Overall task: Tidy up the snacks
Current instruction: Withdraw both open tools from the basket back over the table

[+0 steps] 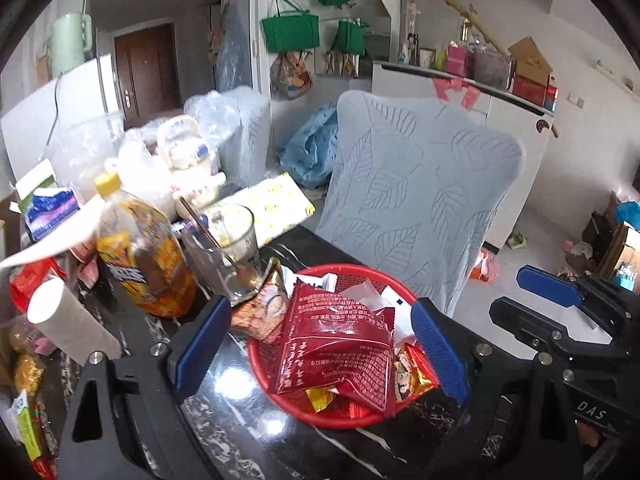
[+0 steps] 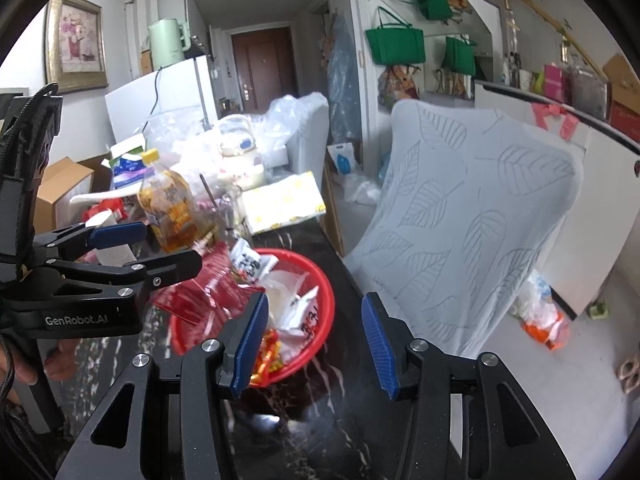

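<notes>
Both grippers, left (image 1: 320, 350) & right (image 2: 316, 344), hover w/ jaws apart, empty, over red snack basket (image 1: 280, 392) on dark surface (image 1: 224, 432).

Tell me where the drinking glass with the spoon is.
The glass stands on the dark marble table, just right of the amber drink bottle and behind the red snack basket, seen left of centre in the left wrist view.
</notes>
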A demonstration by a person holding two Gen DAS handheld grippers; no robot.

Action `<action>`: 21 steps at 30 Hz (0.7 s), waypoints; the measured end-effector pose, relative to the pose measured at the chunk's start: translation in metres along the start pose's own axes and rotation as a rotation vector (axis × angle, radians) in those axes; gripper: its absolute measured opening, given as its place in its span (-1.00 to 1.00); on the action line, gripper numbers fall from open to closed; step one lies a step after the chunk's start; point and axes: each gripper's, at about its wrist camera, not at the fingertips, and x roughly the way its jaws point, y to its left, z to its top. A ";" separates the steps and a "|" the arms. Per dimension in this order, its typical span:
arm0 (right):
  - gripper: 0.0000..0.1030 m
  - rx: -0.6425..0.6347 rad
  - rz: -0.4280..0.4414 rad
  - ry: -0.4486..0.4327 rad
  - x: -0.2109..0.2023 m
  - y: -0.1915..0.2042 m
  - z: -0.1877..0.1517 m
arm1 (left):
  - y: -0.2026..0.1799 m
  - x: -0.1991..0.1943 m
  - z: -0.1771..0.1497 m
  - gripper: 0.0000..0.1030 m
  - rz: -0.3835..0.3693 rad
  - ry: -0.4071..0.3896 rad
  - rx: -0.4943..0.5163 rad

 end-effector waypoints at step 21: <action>0.07 -0.015 -0.067 -0.104 -0.101 0.070 -0.008 | 0.014 -0.127 -0.044 0.78 -0.016 -0.133 0.017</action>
